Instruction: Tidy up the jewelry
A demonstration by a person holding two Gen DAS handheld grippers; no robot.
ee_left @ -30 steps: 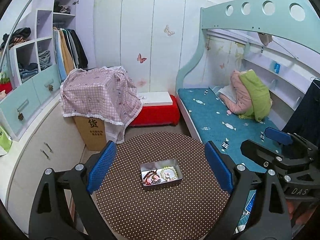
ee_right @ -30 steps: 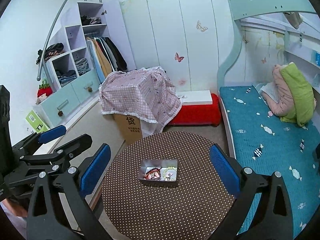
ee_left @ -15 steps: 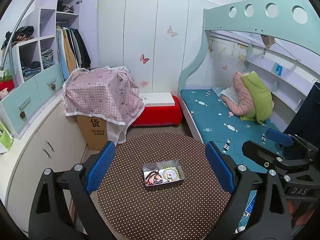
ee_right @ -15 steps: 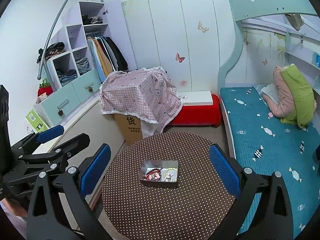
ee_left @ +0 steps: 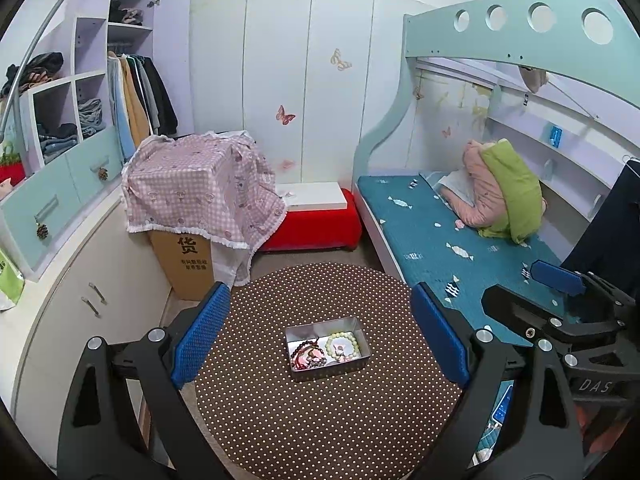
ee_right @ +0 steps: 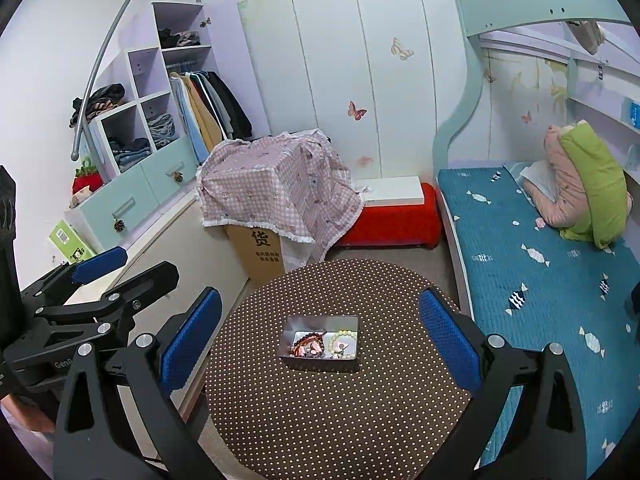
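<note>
A small rectangular metal tin (ee_left: 327,347) is seen standing near the middle of a round table (ee_left: 320,420) covered in a brown cloth with white dots. Inside the tin, a dark reddish-brown bead bracelet (ee_left: 306,354) is laid on the side toward the wardrobe, and a pale green bead bracelet (ee_left: 342,347) is laid just beside it on the side toward the bed; smaller pieces among them cannot be made out. The left gripper (ee_left: 320,340) is held above the table on the near side of the tin, its blue-padded fingers (ee_left: 200,340) spread wide, with nothing held between them and the tin framed in the gap. The right gripper (ee_right: 320,340) is held likewise above the near side of the tin, its blue fingers (ee_right: 450,340) also spread wide and holding nothing. Neither gripper is touching the tin. Beyond the tin, past the table's far edge, a cardboard box (ee_left: 182,262) draped with a pink checked cloth (ee_left: 200,188) is seen on the floor, and beside it a red bench (ee_left: 316,226) with a white top is set against the wall. To the right of the tin, well apart from it, a bunk bed (ee_left: 440,236) with a teal mattress is seen, bearing a pink and green bundle of bedding (ee_left: 500,192). To the left of the tin, a wardrobe unit (ee_left: 60,140) with open shelves and hanging clothes is seen.
</note>
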